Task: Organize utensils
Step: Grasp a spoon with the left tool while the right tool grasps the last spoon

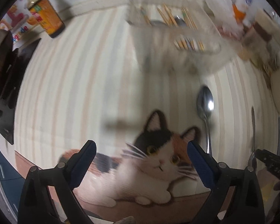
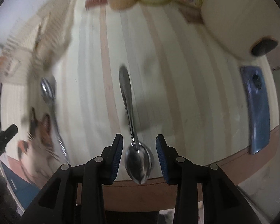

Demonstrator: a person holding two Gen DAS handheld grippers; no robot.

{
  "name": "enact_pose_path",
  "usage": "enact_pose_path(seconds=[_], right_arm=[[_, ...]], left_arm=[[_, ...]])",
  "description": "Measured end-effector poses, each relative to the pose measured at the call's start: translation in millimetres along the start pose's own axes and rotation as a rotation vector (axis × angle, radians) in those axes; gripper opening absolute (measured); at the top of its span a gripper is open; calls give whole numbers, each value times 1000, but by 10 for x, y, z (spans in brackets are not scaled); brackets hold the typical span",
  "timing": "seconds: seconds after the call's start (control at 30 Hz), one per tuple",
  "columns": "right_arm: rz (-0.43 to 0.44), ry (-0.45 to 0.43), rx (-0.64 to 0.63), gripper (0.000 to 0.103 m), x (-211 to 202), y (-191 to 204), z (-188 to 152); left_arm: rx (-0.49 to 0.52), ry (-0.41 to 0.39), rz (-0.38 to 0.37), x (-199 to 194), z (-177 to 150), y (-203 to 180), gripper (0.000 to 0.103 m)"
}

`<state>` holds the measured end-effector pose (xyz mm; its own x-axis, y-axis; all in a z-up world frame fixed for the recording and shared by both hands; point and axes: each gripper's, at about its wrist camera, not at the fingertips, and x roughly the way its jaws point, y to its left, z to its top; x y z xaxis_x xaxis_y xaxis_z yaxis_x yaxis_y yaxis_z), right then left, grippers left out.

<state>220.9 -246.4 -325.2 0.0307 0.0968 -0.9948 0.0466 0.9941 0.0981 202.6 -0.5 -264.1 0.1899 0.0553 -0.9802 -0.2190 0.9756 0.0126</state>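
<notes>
Two steel spoons lie on a striped cat-print mat (image 1: 74,78). One spoon (image 1: 205,108) lies right of the cat's head, bowl pointing away; it also shows in the right wrist view (image 2: 50,100). The other spoon (image 2: 134,138) lies with its bowl between my right gripper's (image 2: 139,149) open fingers; in the left wrist view it (image 1: 253,130) is at the far right. My left gripper (image 1: 141,155) is open and empty over the cat print. A clear utensil holder (image 1: 177,37) with chopsticks and spoons stands at the back.
An orange cup (image 1: 46,16) stands at the back left, jars (image 1: 261,29) at the back right. A black appliance (image 1: 3,74) is at the left edge. A blue object (image 2: 257,110) and a white round container (image 2: 239,18) lie to the right.
</notes>
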Motion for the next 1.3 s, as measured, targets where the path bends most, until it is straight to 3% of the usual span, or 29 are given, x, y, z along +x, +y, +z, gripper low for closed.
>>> enact_pose_path(seconds=[0.17,0.27,0.37,0.53,0.6,0.63,0.67,0.7,0.77,1.07,1.3], right_arm=[[-70,-17,-64,41,85,123,-118],[-113,-53,-76,27,70,153,-142],[-111,-79,-46,6,39,48,-133],[-95,-87,-8,6,-5,-174,-125],[-90,-88,0,6,-17,-212,-131],[-86,-87,4,6,-14,-226,-140],[-82,-86,9,6,-21,-241,-145],[-80,-86,12,6,-17,-267,-134],[-80,-85,18,6,-19,-277,-127],[-100,-85,10,7,-28,-128,-112],[-72,-68,-61,6,13,323,-149]], left_arm=[[24,52,-31,146,-35,-234,100],[32,85,-58,242,-1,-419,100],[48,100,-73,309,65,-620,99],[91,130,-65,481,224,-919,97],[100,134,-56,539,263,-998,74],[102,113,-54,521,273,-1027,69],[111,99,-55,501,270,-1054,55],[125,82,-57,470,272,-1086,31],[154,77,-59,442,288,-1131,7],[180,93,-50,391,48,-816,4],[146,142,-40,360,-197,-384,4]])
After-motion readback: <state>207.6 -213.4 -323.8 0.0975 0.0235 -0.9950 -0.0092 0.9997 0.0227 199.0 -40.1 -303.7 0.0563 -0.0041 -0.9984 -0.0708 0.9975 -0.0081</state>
